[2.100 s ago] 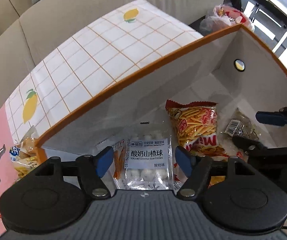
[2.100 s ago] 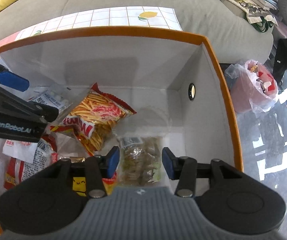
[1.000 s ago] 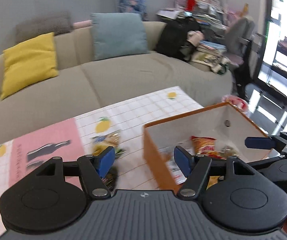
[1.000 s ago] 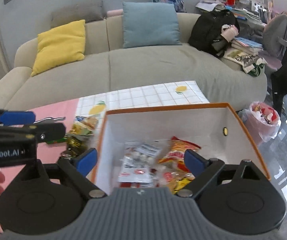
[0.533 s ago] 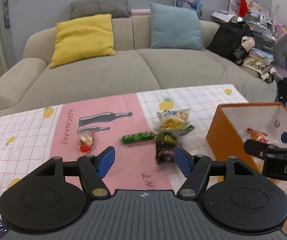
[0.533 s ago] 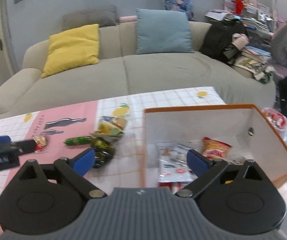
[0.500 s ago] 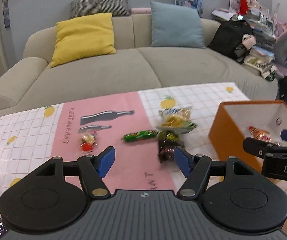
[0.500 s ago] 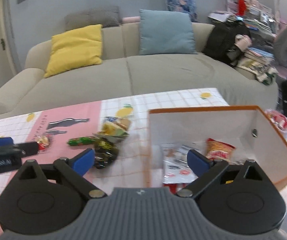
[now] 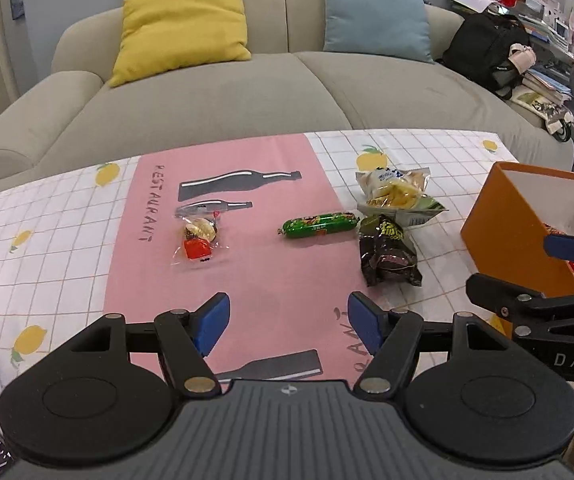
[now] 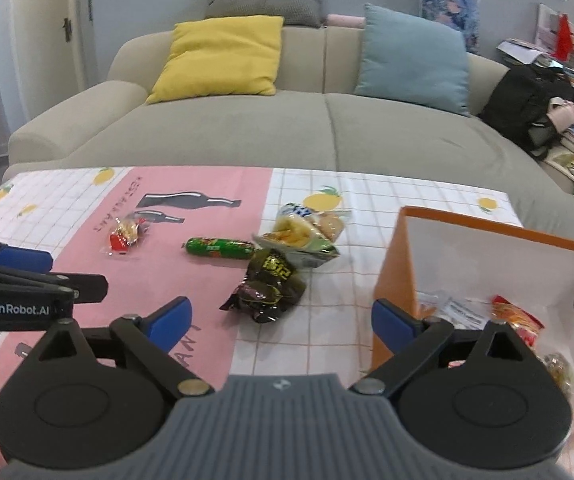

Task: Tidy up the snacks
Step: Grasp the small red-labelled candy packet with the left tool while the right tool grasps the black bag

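Both tools gape empty above five loose snacks.

A beige sofa holds a yellow cushion, a blue cushion and a black backpack.

Orange box, green sausage, pink-and-white checked tablecloth, blue-padded fingers.

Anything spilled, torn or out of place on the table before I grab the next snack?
Nothing stands out. The sausage, dark packet, bread bag and candy lie intact outside the box; both grippers are open and empty.
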Demonstrator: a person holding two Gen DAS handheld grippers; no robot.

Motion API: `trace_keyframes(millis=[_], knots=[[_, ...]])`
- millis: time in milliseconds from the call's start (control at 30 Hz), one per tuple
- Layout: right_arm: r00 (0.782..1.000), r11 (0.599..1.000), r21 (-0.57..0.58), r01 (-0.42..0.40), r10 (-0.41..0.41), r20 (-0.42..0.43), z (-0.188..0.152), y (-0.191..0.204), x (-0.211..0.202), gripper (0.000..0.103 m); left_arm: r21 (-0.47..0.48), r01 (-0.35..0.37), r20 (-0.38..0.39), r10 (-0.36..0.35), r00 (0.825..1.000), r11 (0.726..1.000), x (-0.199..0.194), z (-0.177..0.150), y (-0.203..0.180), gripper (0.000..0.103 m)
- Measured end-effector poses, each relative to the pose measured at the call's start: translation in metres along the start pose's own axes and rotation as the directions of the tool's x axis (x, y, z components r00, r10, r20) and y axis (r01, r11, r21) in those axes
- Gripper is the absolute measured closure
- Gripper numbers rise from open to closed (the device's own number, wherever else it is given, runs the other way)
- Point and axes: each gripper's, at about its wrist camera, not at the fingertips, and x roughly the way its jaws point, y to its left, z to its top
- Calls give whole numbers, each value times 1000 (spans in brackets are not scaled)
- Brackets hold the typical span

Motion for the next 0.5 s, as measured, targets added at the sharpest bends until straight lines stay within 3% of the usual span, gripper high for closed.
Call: trace_keyframes(millis=[133, 233, 500], knots=[[1000, 1000, -23, -9, 9, -21, 5, 8, 24, 9, -25, -70, 9, 70, 998, 997, 16, 9, 10, 22], [998, 1000, -19, -18, 17, -58, 7, 10, 46, 9, -16, -83, 15, 83, 996, 996, 29, 16, 16, 21], [983, 999, 50, 15, -6, -181, 18, 6, 106, 6, 55, -180, 26, 179, 983, 982, 83, 40, 30, 19]])
